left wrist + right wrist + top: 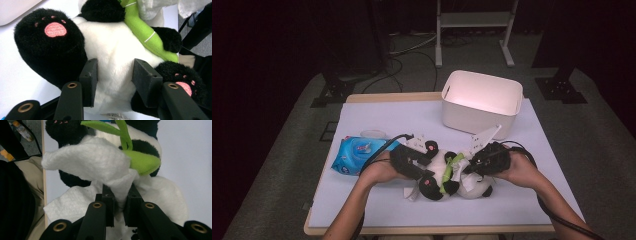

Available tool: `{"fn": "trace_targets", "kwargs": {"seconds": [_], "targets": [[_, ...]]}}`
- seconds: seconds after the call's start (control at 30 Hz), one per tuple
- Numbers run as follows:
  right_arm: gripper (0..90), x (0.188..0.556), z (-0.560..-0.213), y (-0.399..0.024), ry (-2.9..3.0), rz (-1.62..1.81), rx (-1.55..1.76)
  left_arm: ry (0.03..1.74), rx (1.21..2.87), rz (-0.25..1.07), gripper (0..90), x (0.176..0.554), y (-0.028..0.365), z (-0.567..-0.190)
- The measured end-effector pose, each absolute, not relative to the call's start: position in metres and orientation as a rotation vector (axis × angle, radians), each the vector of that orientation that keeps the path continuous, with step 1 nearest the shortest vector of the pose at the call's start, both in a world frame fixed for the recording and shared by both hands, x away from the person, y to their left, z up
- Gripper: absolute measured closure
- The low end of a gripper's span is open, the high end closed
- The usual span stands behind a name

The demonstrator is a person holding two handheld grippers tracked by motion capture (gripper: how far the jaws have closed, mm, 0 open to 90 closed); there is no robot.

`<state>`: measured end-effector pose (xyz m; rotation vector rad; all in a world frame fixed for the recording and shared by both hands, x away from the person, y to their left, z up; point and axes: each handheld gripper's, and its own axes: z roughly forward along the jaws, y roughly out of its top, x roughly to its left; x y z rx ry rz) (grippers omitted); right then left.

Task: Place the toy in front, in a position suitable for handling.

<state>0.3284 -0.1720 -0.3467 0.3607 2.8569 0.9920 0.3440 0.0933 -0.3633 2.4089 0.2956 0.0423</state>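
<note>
Plush panda point(447, 175) lies on its back near the front middle of the table point(377, 200), just right of a blue wipes pack point(357, 154) and well short of the white bin point(481, 102). My left claw point(113, 82) is pressed into the white belly, pads sinking into the fur between the two black feet. My right claw point(117, 206) pinches a white wipe point(87, 162) bunched against the green bamboo point(140, 161). I judge the toy light, soft and yielding: it squashes under pressure, so the thick belly gives the firmest hold. The wipe is limp and thin; a fold in the middle grips best.
</note>
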Motion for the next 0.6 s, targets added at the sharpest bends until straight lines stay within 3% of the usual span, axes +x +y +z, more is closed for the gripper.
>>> {"fn": "trace_targets", "kwargs": {"seconds": [0.27,0.6], "targets": [[81.0,0.331,-0.349,-0.179,2.863,1.008,0.381,0.322,2.423,0.070,47.4,0.346,0.099,-0.361],[81.0,0.331,-0.348,-0.183,2.866,0.989,0.397,0.326,2.421,0.047,49.6,0.348,0.098,-0.372]]}}
